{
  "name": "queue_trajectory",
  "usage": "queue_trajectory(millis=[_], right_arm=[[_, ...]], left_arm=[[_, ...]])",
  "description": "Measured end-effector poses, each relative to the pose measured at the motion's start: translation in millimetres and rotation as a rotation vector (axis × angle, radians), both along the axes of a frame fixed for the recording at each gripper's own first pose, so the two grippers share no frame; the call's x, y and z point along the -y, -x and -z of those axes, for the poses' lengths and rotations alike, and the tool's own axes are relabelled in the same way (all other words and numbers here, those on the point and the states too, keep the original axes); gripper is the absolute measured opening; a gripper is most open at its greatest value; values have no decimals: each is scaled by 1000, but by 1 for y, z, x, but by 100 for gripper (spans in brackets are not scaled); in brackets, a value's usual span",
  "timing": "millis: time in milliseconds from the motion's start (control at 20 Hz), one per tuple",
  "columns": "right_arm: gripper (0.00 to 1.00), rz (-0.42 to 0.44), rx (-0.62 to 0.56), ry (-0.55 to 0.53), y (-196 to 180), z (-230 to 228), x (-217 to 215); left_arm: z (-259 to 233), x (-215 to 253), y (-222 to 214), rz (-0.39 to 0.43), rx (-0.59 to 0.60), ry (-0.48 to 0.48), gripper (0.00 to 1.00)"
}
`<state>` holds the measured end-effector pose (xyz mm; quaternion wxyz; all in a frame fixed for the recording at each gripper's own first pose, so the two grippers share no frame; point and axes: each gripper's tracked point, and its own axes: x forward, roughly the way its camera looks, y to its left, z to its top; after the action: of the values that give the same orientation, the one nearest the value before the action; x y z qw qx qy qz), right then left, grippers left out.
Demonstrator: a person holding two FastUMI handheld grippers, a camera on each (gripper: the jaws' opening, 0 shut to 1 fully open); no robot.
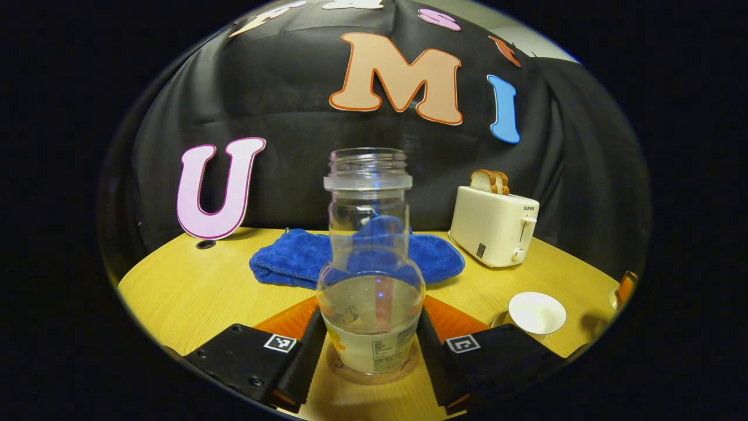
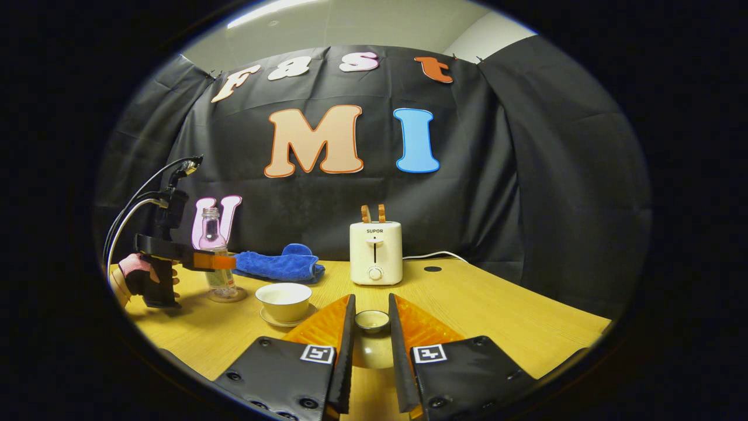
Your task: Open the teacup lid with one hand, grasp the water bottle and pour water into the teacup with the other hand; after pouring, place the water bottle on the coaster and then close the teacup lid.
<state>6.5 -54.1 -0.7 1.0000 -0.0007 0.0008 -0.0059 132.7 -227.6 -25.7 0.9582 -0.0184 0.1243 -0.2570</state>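
Between the left claw (image 1: 372,345), the water bottle (image 1: 370,275) stands on its coaster (image 1: 374,374), fingers flanking; release straight, without tipping. Right claw (image 2: 371,333) pinches the teacup lid (image 2: 372,320); teacup (image 2: 284,300) sits forward-left, uncovered.

1. A blue towel (image 1: 304,257) lies crumpled on the table (image 1: 193,292), beyond the fingers.
2. A white toaster (image 2: 376,252) holding bread slices (image 2: 373,213) stands straight ahead of the fingers.

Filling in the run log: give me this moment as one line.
left claw: around bottle on coaster | right claw: holding lid | cup: open
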Motion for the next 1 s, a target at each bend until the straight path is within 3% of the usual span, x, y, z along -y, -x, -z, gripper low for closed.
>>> queue_trajectory(millis=[350,1000], right_arm=[[34,-1,1,0,0,0,0],[34,0,1,0,0,0,0]], left_arm=[[-11,-2,6,-5,61,-8,95],[-18,-8,30,-34,127,-9,95]])
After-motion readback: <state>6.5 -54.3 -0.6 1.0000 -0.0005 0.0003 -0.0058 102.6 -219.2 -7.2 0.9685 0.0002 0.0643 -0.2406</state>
